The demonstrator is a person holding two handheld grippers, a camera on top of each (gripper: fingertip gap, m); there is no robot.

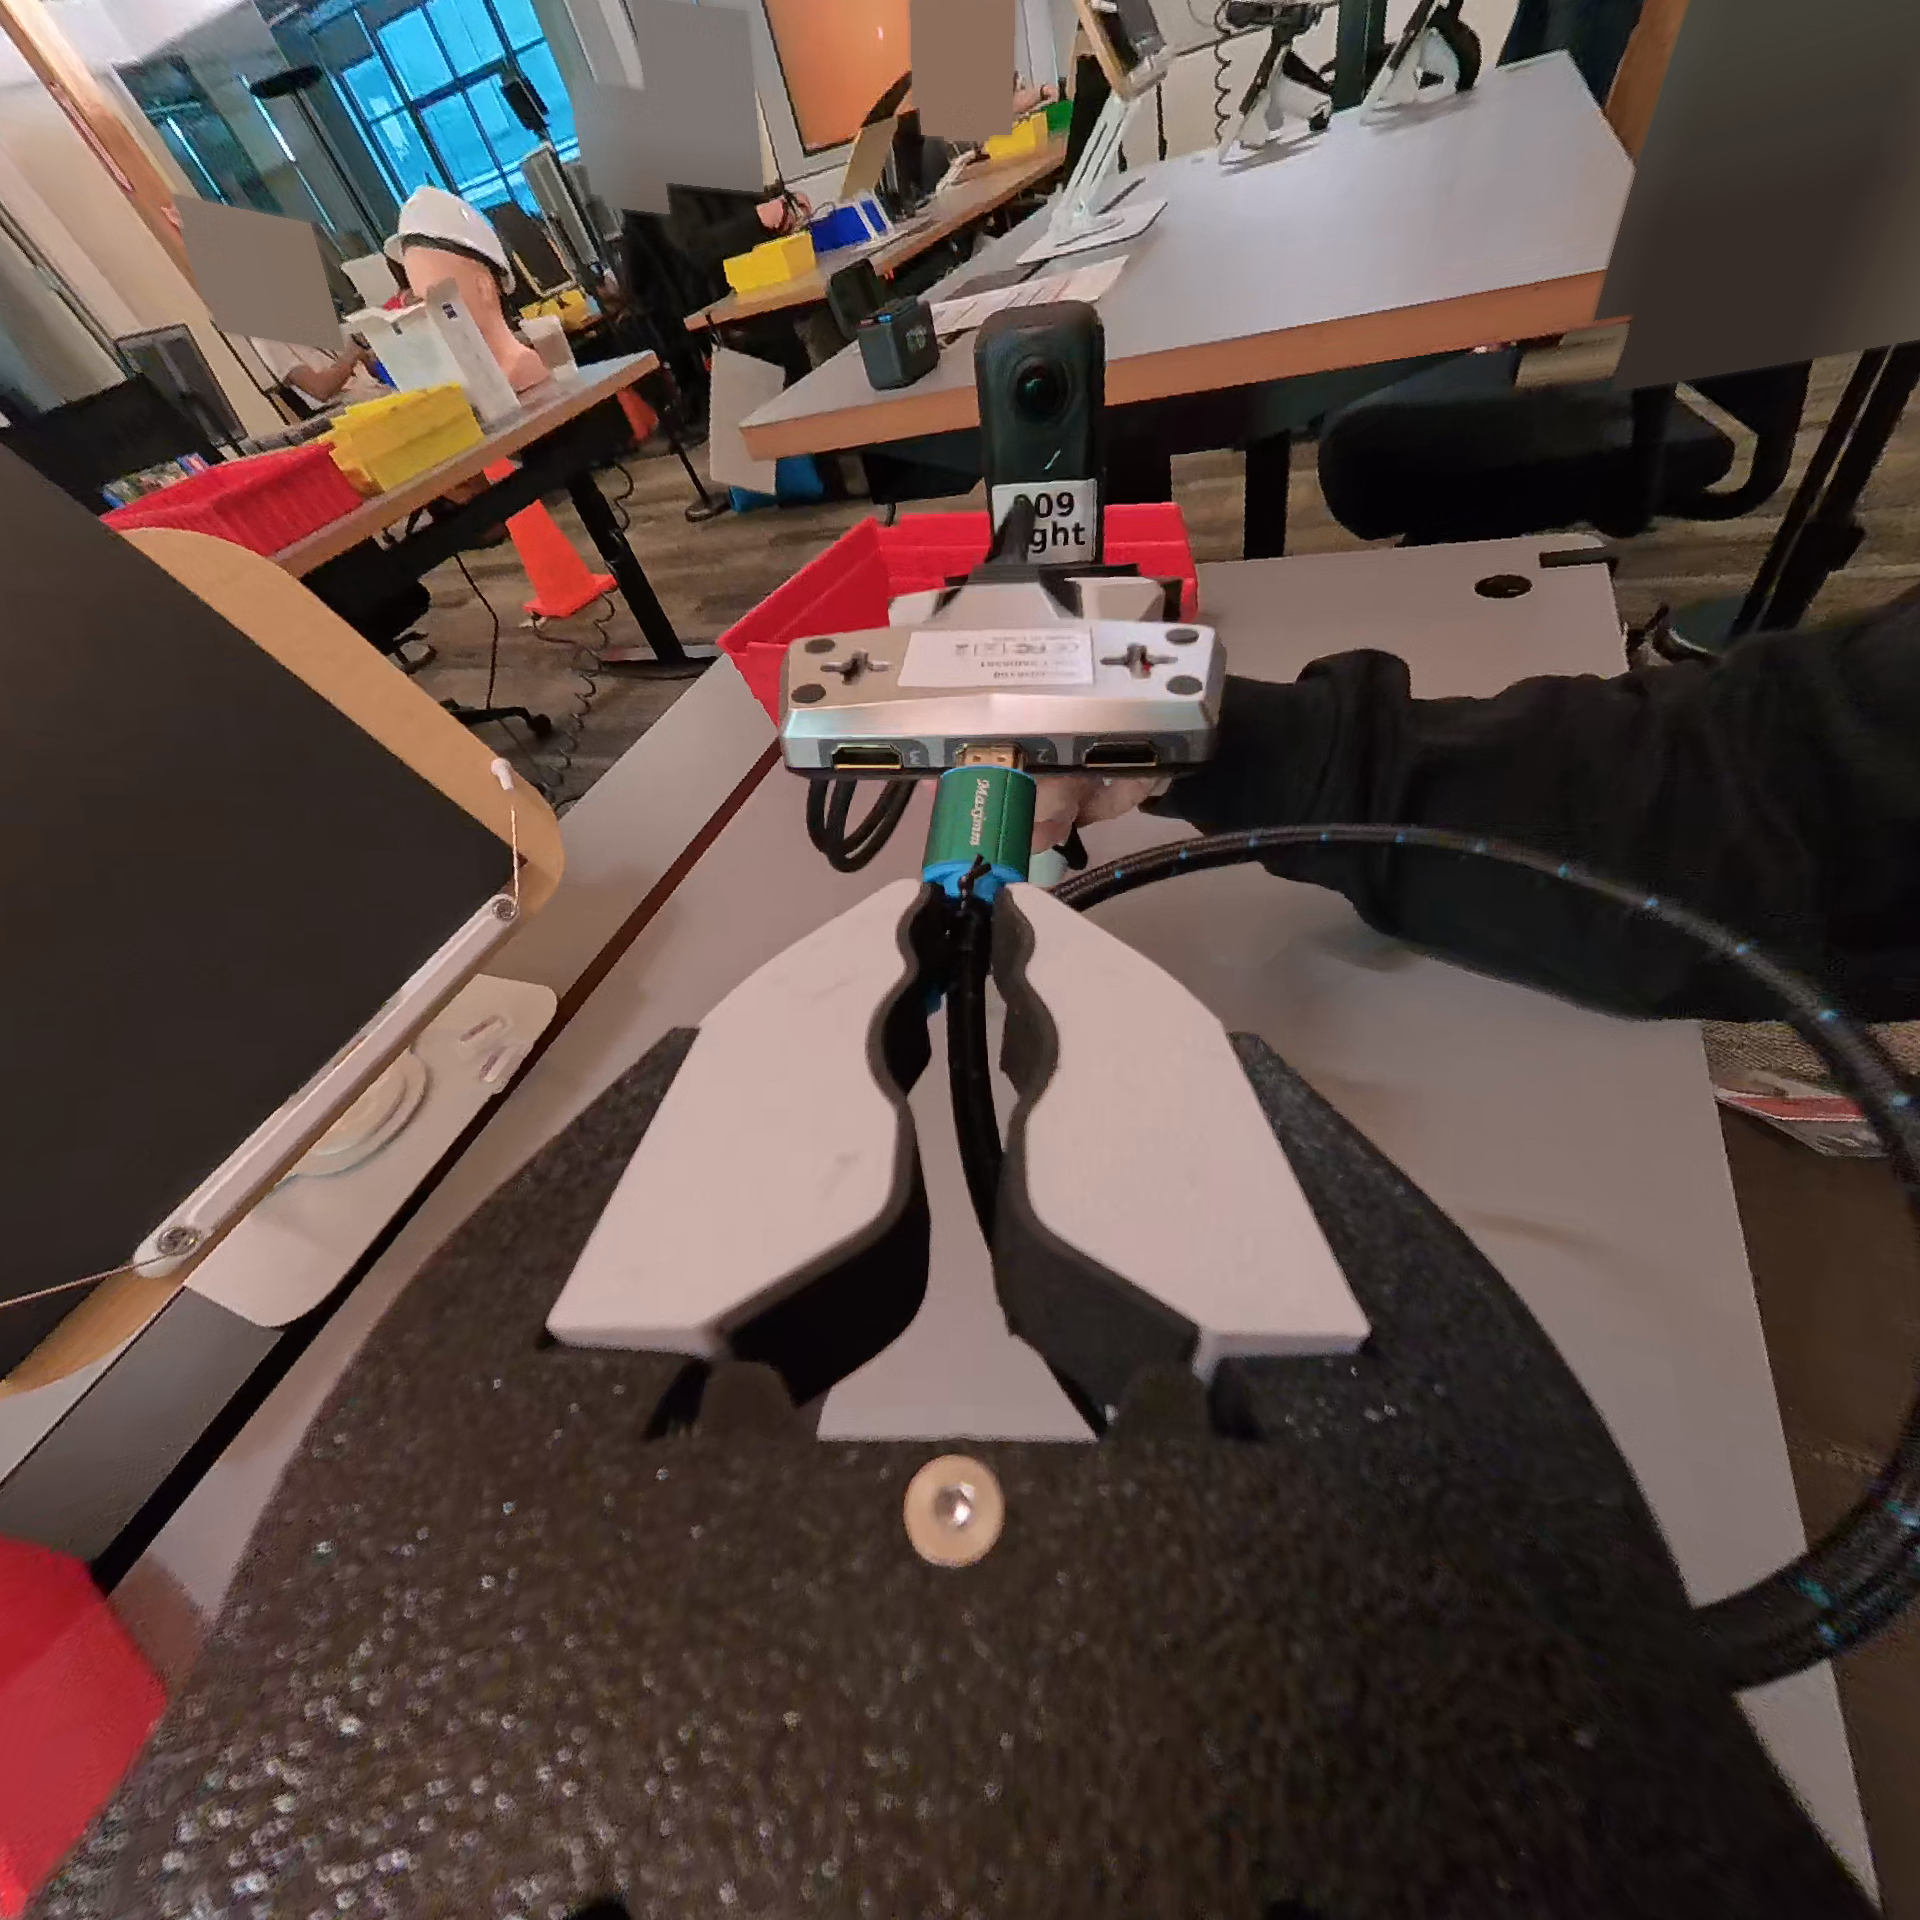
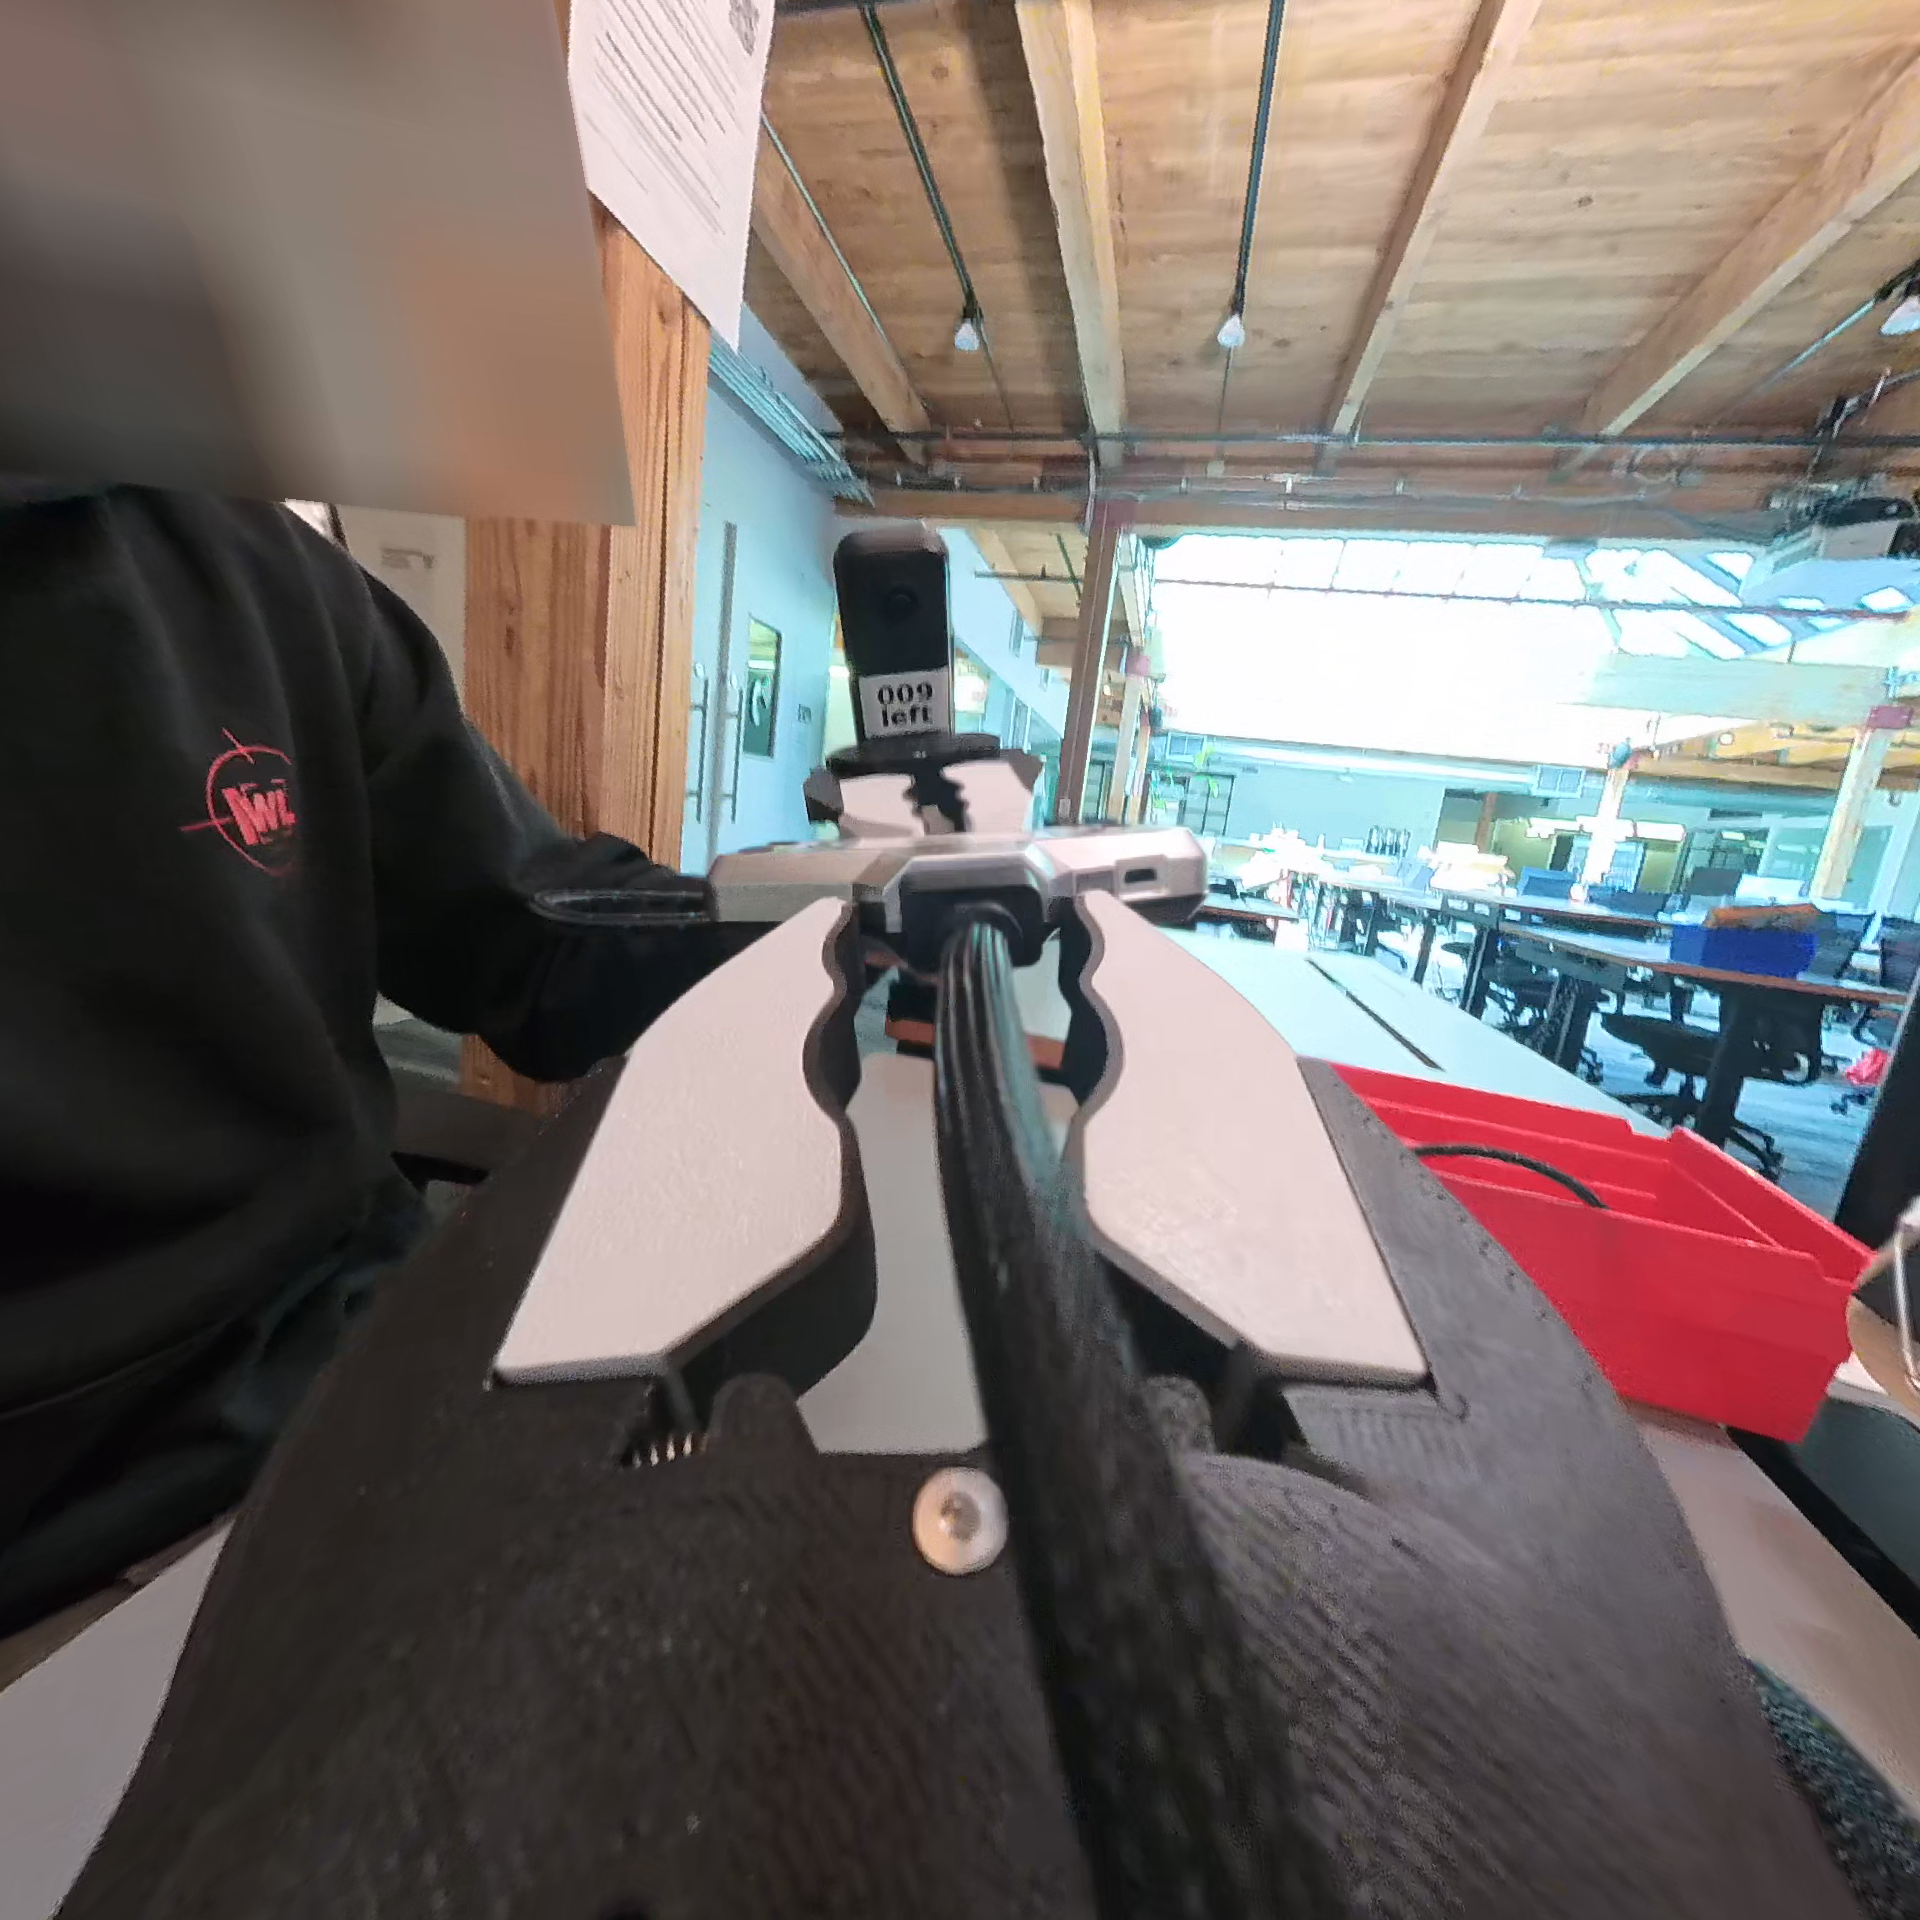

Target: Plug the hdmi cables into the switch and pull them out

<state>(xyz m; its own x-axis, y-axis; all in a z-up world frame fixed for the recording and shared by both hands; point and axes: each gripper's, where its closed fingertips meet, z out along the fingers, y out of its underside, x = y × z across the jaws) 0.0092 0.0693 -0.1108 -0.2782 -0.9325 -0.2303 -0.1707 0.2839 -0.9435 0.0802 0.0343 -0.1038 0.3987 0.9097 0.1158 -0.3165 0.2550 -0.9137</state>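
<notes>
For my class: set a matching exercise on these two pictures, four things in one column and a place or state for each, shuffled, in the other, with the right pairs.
Things
1. green HDMI plug
2. switch
3. left tongs
4. red bin

Places or states
A. on the table beside the right tongs
B. at the switch's middle port
C. shut on the braided cable behind the plug
D. held off the table, label side up

Pairs: 1-B, 2-D, 3-C, 4-A

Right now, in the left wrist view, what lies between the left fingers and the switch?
The green plug: its blue collar sits at the left fingers, its metal tip in the middle port of the switch. The left wrist view shows this.
</notes>
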